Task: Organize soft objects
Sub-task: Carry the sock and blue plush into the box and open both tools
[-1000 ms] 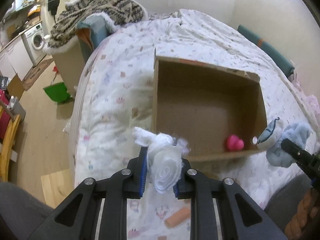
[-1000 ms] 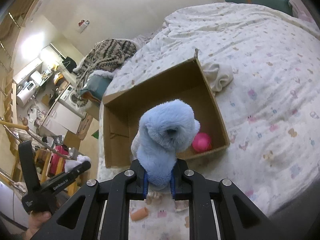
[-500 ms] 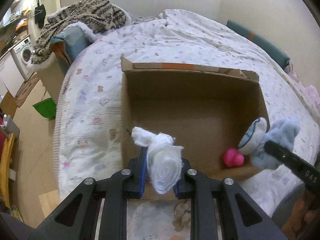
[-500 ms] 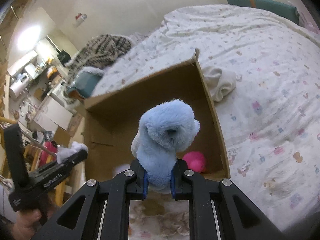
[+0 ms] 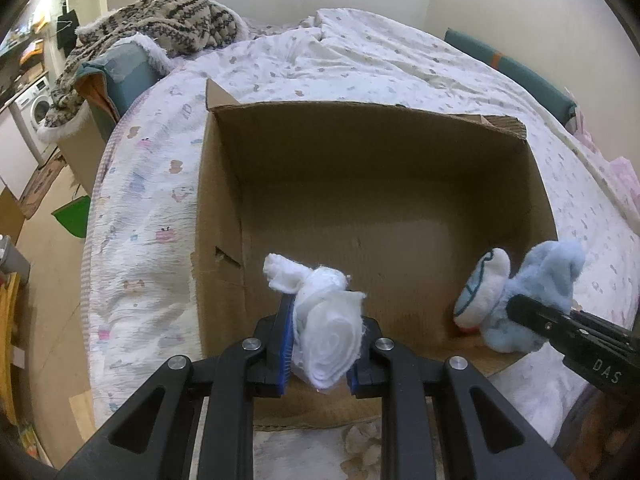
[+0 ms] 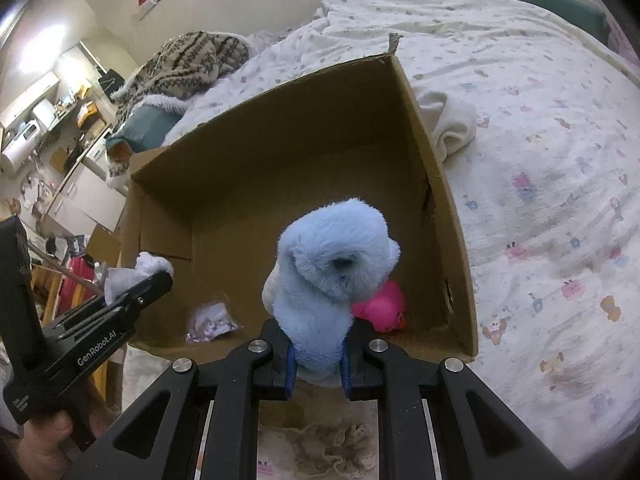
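Observation:
An open cardboard box (image 5: 224, 184) lies on the bed. My left gripper (image 5: 318, 344) is shut on a rolled white cloth (image 5: 328, 332), held over the box's near wall. My right gripper (image 6: 318, 356) is shut on a fluffy light-blue plush toy (image 6: 332, 264) over the near right corner. The left wrist view shows that plush (image 5: 548, 280) and the right gripper (image 5: 520, 312) at the right. Inside the box lie a pink toy (image 6: 384, 304) and a small clear packet (image 6: 212, 320). The left gripper (image 6: 160, 280) with its white cloth (image 6: 148, 266) appears at the left, held by a hand (image 6: 44, 444).
A cream cloth (image 6: 452, 120) lies on the patterned quilt (image 6: 560, 200) just behind the box's right wall. A beige lace scrunchie (image 6: 332, 452) lies in front of the box. A striped blanket (image 5: 168, 20) is piled at the bed's far left; floor and a green bin (image 5: 74, 216) lie left.
Both grippers have moved forward and down toward the box, which now fills more of each view. Each still grips its soft item.

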